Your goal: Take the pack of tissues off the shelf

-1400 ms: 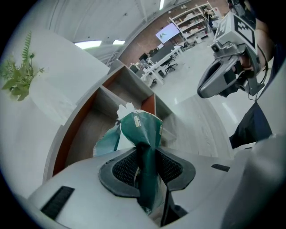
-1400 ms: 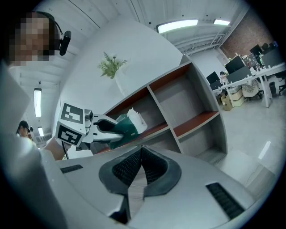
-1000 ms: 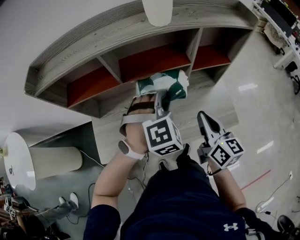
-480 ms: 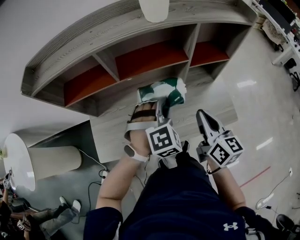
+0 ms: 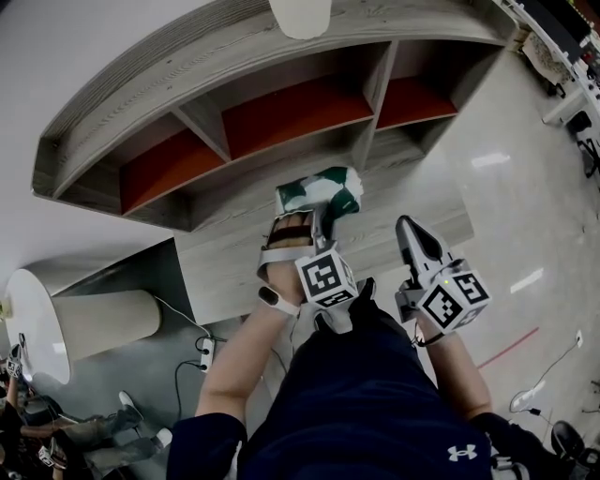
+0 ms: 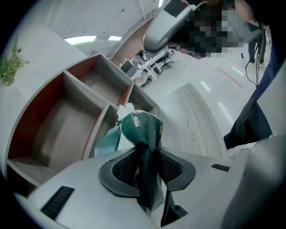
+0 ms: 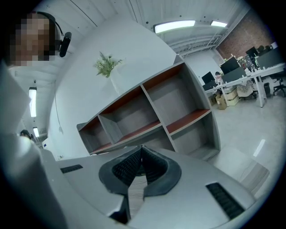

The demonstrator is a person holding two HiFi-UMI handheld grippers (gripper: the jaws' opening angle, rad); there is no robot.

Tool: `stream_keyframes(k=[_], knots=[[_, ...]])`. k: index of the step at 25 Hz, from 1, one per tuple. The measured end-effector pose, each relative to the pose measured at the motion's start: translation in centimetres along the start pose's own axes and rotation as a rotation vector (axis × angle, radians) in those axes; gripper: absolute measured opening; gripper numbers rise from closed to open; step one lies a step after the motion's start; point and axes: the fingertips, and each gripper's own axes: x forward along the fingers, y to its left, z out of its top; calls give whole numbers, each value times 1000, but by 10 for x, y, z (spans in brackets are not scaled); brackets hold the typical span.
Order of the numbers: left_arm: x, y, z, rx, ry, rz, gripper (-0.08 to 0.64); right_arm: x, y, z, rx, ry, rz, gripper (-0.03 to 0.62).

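Observation:
The green and white pack of tissues (image 5: 319, 191) hangs in the air in front of the grey shelf (image 5: 281, 103), clear of its compartments. My left gripper (image 5: 314, 214) is shut on the pack's lower end; in the left gripper view the green wrapper (image 6: 142, 134) is pinched between both pads and sticks out past them. My right gripper (image 5: 409, 228) is held lower right of the pack, away from it, its jaws shut with nothing between them (image 7: 141, 162).
The shelf has red-backed compartments, all bare (image 7: 134, 114). A white lamp shade (image 5: 300, 14) and a small plant (image 7: 106, 65) stand on its top. A round white table (image 5: 33, 323) is at the lower left, cables (image 5: 202, 352) on the floor.
My left gripper has pulled the tissue pack back from the middle compartment's mouth toward me. The right gripper has hardly moved.

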Motion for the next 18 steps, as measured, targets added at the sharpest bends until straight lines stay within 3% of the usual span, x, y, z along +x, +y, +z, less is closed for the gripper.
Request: stream_keyframes(k=[18], knots=[[63, -42, -20, 2, 27, 0, 118, 9, -20, 2, 11, 26, -12, 12]])
